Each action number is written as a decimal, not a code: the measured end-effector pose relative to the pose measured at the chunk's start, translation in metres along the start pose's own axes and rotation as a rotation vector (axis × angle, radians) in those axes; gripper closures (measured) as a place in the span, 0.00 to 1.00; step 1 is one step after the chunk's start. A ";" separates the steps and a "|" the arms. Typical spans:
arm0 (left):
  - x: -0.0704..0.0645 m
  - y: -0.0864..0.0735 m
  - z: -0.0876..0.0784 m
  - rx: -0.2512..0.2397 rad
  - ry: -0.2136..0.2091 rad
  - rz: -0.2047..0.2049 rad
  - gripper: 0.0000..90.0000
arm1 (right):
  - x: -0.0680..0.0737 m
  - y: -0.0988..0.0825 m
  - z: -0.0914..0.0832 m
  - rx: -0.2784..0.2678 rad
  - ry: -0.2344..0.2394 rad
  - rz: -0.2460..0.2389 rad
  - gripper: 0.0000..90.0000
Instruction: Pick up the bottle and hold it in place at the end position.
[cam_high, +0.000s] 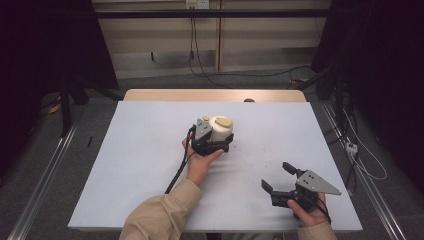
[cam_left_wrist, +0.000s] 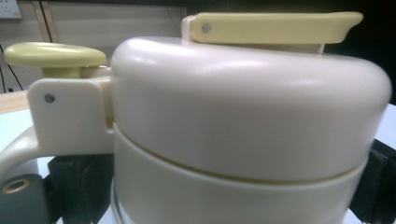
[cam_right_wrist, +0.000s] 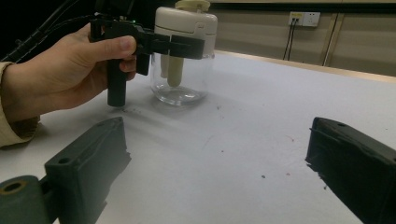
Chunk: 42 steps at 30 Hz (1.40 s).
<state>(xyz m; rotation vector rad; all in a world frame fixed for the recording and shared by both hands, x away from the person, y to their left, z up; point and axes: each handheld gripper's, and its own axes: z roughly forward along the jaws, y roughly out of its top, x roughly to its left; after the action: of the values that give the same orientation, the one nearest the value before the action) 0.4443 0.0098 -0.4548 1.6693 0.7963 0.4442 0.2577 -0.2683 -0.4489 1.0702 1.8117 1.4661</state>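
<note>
Cream jar lid (cam_left_wrist: 247, 112) between black jaws

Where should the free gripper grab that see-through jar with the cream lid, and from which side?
Probably the clear glass body below the cream lid, coming in low from the side facing the right gripper. The jar stands upright, its round wall is bare there, and that gripper's jaws stand wide open. The left gripper is already clamped around the lid, so the top is taken.
</note>
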 end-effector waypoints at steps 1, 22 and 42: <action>0.000 0.000 0.000 0.004 -0.002 0.004 0.07 | 0.000 0.000 0.000 0.000 0.000 0.000 0.05; 0.000 -0.005 -0.008 0.021 -0.011 0.014 0.06 | 0.002 0.002 0.004 0.003 -0.003 -0.009 0.05; 0.000 -0.008 -0.012 0.027 -0.008 0.003 0.06 | 0.003 0.022 0.038 0.049 -0.002 -0.008 0.05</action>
<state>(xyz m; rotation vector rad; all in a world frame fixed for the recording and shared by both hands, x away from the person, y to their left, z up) 0.4343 0.0194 -0.4592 1.6965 0.7970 0.4309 0.2923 -0.2447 -0.4367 1.0869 1.8576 1.4221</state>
